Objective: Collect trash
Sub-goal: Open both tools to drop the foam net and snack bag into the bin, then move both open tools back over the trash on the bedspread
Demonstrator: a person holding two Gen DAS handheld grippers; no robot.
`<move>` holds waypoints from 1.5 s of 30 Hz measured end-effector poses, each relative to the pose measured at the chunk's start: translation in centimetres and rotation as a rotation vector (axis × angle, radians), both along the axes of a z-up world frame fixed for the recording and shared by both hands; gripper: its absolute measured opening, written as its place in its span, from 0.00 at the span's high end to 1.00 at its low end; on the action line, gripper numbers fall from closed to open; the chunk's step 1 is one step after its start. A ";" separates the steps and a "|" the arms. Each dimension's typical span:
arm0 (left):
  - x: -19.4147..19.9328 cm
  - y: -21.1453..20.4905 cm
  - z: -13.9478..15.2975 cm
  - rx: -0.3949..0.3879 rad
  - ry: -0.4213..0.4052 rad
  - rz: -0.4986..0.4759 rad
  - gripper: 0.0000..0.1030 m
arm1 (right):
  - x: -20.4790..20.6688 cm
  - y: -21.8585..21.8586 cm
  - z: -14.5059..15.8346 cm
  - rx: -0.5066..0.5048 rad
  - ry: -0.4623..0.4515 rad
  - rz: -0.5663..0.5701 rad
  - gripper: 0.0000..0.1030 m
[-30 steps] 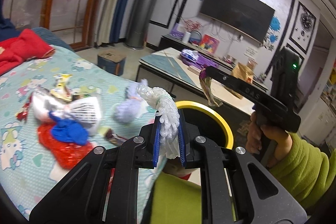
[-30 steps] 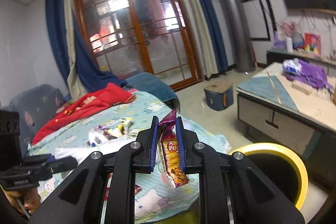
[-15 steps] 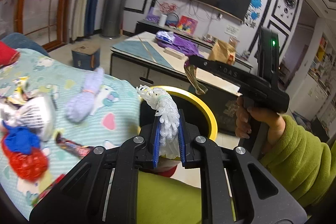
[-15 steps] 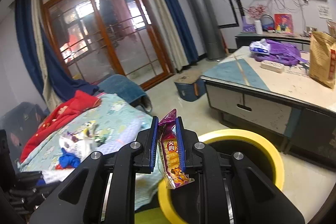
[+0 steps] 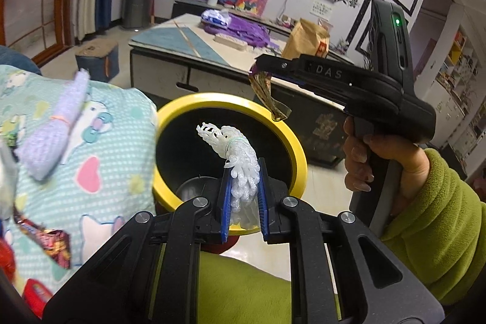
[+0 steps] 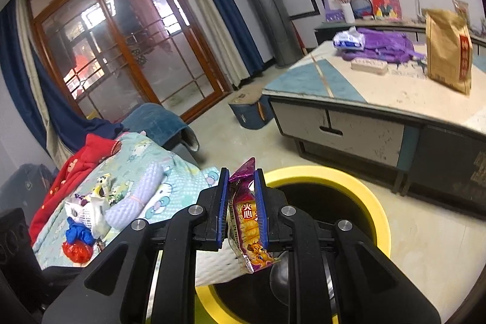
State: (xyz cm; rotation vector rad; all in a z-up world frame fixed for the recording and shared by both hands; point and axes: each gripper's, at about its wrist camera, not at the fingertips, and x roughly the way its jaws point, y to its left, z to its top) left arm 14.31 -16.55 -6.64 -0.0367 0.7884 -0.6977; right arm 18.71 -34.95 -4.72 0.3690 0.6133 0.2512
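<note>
My left gripper (image 5: 243, 172) is shut on a bundle of white foam netting (image 5: 240, 163) tied with a green band. It hangs over the mouth of a black bin with a yellow rim (image 5: 212, 99). My right gripper (image 6: 241, 175) is shut on a purple snack wrapper (image 6: 246, 220), above the near edge of the same yellow-rimmed bin (image 6: 358, 184). In the left wrist view the right gripper (image 5: 261, 67) reaches in from the right, the snack wrapper (image 5: 267, 93) dangling over the bin's far rim.
More trash lies on the patterned bedspread (image 5: 100, 141): a lilac foam bundle (image 5: 57, 126), a crumpled dark wrapper (image 5: 45, 239), white, blue and red pieces (image 6: 79, 230). A low table (image 6: 379, 93) with a brown bag (image 6: 446, 53) stands beyond the bin. A green sleeve (image 5: 440, 202) fills the right.
Both grippers swung away from the bedspread and sank toward the bin, each still holding its piece. The bin now sits right under the foam netting and the wrapper.
</note>
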 end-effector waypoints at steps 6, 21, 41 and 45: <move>0.8 -1.1 -1.5 0.015 0.031 -0.016 0.91 | 0.9 -0.8 -1.4 0.004 0.054 -0.014 0.84; 1.1 -0.6 -2.6 0.015 0.051 0.032 0.21 | 2.1 -3.1 -3.7 -0.017 0.168 -0.145 0.58; -0.6 6.0 2.7 -0.008 -0.124 0.288 0.11 | 0.2 2.0 1.3 -0.088 0.007 -0.041 0.41; -0.7 8.2 3.7 -0.023 -0.140 0.373 0.11 | -0.4 3.6 2.4 -0.100 -0.022 0.002 0.38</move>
